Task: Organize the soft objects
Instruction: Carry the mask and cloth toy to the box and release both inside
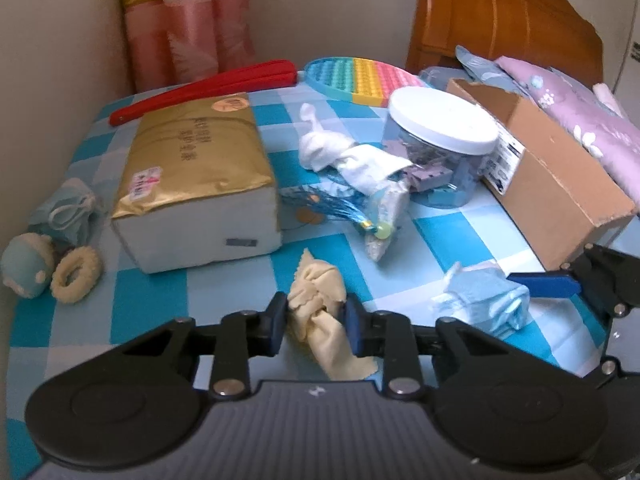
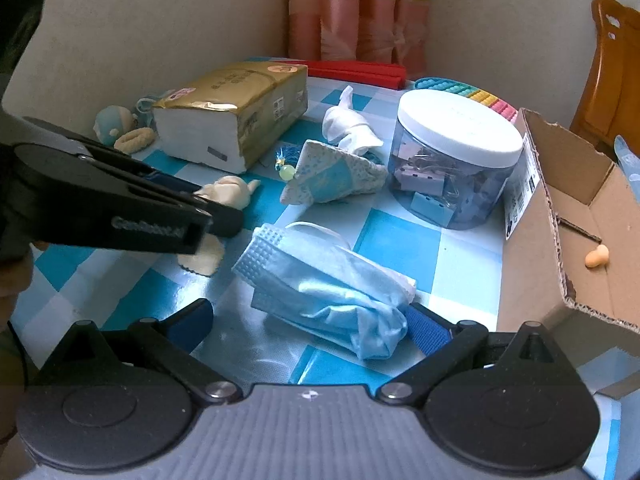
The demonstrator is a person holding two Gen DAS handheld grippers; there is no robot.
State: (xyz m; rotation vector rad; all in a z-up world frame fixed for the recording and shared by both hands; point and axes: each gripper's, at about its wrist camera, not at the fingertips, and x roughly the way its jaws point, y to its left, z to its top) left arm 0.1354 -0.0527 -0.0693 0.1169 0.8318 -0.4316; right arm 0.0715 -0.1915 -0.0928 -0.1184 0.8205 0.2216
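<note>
Now we have the left gripper (image 1: 316, 322) clenched on the crumpled pale-yellow cloth (image 1: 318, 300), low over the blue-checked tablecloth (image 1: 440, 236). Our right gripper (image 2: 310, 322) is spread wide around the crumpled light-blue face mask (image 2: 320, 280), which lies between its fingers, long axis running across the gap toward the right finger. The torn brown cardboard box (image 2: 532, 240) sits just right of it, nearer our right hand. We count one cloth, two masks including one far left (image 1: 66, 210), and one box.

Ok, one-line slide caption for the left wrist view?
Left claw shut on a yellow cloth on the checked table, face mask to its right.
</note>
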